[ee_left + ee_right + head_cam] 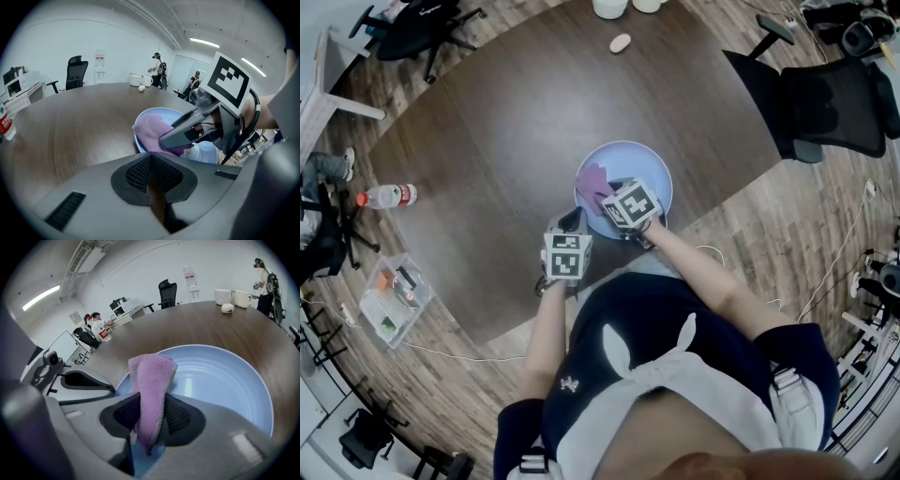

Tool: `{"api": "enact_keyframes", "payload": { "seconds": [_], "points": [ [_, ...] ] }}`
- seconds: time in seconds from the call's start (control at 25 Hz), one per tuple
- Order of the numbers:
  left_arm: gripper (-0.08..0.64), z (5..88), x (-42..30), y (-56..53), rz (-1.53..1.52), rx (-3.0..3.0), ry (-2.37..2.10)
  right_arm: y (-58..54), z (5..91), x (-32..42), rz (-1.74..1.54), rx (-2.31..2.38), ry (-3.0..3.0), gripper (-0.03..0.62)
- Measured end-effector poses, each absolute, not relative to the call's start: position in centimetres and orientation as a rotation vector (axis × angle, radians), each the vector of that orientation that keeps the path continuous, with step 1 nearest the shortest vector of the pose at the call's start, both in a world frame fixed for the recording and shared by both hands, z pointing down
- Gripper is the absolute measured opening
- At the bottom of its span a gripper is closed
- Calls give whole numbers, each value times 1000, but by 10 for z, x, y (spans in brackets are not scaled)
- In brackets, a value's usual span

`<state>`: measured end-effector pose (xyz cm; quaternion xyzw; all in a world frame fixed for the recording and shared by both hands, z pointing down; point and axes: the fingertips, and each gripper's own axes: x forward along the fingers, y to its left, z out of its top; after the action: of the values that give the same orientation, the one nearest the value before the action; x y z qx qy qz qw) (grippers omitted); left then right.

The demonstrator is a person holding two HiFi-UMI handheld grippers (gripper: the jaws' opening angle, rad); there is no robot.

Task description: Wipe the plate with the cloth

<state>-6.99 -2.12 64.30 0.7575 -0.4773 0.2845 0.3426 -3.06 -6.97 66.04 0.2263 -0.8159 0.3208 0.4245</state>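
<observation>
A pale blue plate (643, 159) sits near the front edge of the dark wooden table (506, 141). My right gripper (605, 200) is shut on a purple cloth (592, 178) and holds it over the plate's left part. In the right gripper view the cloth (152, 380) stands up between the pads of the right gripper (149, 404), in front of the plate (220, 380). My left gripper (574, 217) is at the plate's near left rim with its jaws together and nothing between them. The left gripper view shows the cloth (152, 129) lying on the plate (164, 112).
A water bottle (386, 196) lies on the table's left. Two white mugs (609, 7) and a small white object (620, 42) sit at the far edge. A black office chair (825, 103) stands to the right and a clear box (394, 298) on the floor at left.
</observation>
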Motion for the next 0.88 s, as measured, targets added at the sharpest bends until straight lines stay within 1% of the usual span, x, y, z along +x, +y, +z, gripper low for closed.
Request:
{"api": "enact_keyframes", "payload": {
  "seconds": [0.88],
  "points": [
    [5,641,-71,-25,726,1981,-1247,-50,659,-37,763,457,-2058,141]
  ]
}}
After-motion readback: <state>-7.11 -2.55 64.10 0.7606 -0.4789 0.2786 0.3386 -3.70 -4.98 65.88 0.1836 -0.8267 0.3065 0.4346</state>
